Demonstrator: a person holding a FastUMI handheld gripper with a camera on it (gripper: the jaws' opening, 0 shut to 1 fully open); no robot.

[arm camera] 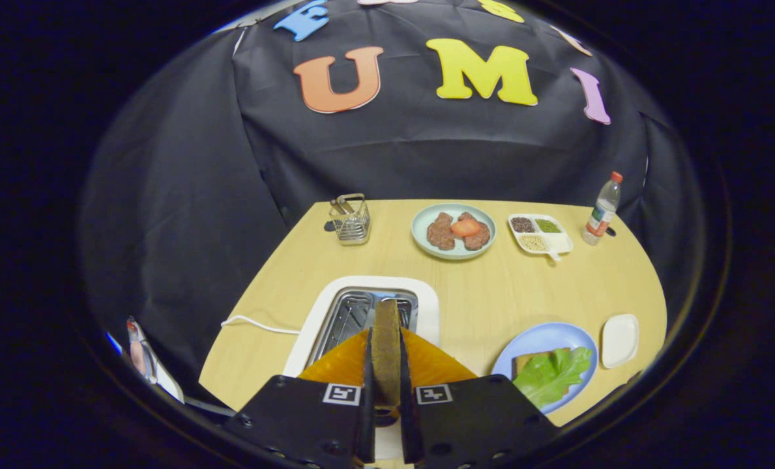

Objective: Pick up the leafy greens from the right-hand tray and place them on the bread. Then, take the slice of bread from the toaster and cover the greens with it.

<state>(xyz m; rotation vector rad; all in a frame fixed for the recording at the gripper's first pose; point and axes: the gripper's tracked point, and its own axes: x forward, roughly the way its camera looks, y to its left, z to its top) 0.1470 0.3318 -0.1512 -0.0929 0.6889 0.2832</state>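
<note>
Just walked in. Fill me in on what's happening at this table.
A person is working a handheld gripper, whose fingers are shut on a slice of bread held edge-up, just above the white toaster. The leafy greens already lie on another slice of bread on the blue plate, beside the small white tray. Covering the greens with the held slice is the step left.

Even overhead light, table point(491, 293) bright, booth cloth beyond it dim. Soft short shadows under the plate point(452, 251) and bottle point(602, 208) far beyond the fingers. Mild glare on toaster point(361, 312) metal just ahead. Strong fisheye bending, table edges curve. Gripper point(386, 391) fingers, pressed on the bread slice point(386, 348), look dark and slightly soft
</note>
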